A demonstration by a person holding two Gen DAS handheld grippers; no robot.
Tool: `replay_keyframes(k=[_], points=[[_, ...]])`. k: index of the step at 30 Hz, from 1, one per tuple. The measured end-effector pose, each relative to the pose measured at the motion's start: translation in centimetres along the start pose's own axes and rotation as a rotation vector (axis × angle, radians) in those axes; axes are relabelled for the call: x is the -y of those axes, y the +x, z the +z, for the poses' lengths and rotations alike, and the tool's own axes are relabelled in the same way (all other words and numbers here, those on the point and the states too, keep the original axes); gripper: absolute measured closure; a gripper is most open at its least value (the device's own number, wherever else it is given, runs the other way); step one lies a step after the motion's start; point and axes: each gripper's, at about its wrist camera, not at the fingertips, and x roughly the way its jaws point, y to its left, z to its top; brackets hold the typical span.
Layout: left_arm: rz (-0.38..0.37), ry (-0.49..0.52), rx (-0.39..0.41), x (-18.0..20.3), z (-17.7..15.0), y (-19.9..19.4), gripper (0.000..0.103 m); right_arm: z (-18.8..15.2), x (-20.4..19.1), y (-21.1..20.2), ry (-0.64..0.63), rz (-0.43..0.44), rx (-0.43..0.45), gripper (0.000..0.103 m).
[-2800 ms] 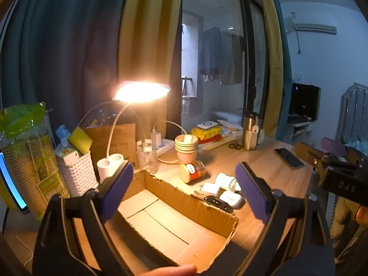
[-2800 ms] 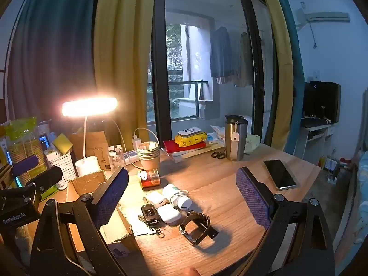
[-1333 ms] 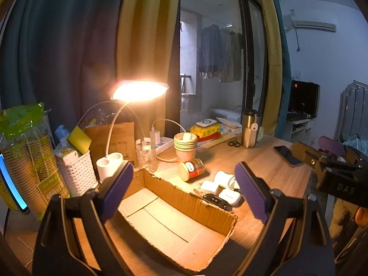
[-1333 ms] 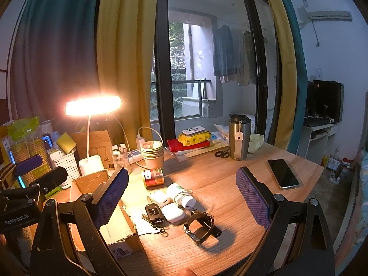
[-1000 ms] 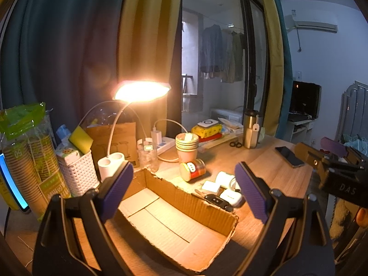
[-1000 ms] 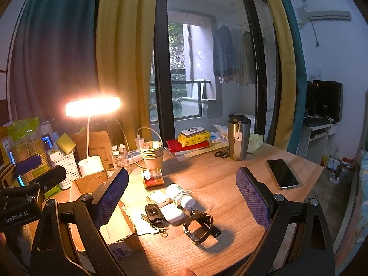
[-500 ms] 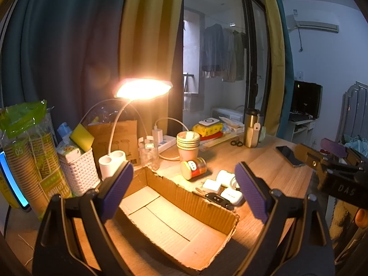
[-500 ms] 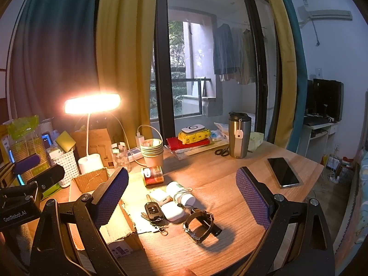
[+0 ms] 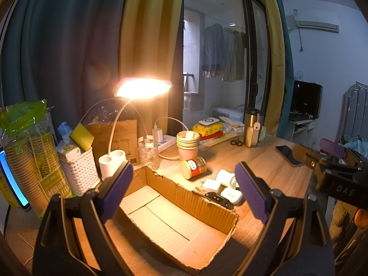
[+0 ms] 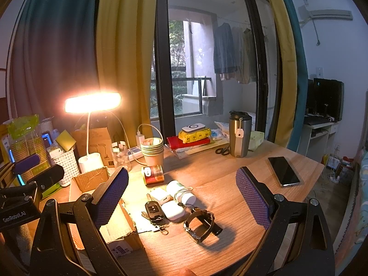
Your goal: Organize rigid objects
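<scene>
An empty cardboard box [image 9: 200,197] lies open on the wooden desk below my left gripper [image 9: 184,188], which is open and empty; the box also shows in the right wrist view [image 10: 92,179]. Beside the box lie a car key [image 10: 153,210], a white earbud case [image 10: 173,210], a white adapter [image 10: 159,194], a white bottle [image 10: 180,191], a black watch [image 10: 201,222] and a red can on its side [image 10: 154,174]. My right gripper [image 10: 181,195] is open and empty, held above these items.
A lit desk lamp [image 10: 92,102] stands at the back left beside a white basket [image 10: 65,161]. A stack of paper cups [image 10: 152,150], a steel tumbler [image 10: 239,134], scissors [image 10: 222,151] and a phone [image 10: 284,171] lie further back and right.
Both grippers have stayed open and almost still. The views drift only slightly; nothing on the desk has moved.
</scene>
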Motion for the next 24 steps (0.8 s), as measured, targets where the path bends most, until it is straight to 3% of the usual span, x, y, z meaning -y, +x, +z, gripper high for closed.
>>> replay_keyframes(k=[16, 24], points=[[0.001, -0.001, -0.006, -0.1, -0.2, 0.0, 0.012, -0.1, 0.0, 0.2, 0.000, 0.000, -0.010, 0.007], [0.031, -0.021, -0.103, -1.1, -2.0, 1.6, 0.012, -1.8, -0.3, 1.2, -0.007, 0.004, -0.065, 0.007]])
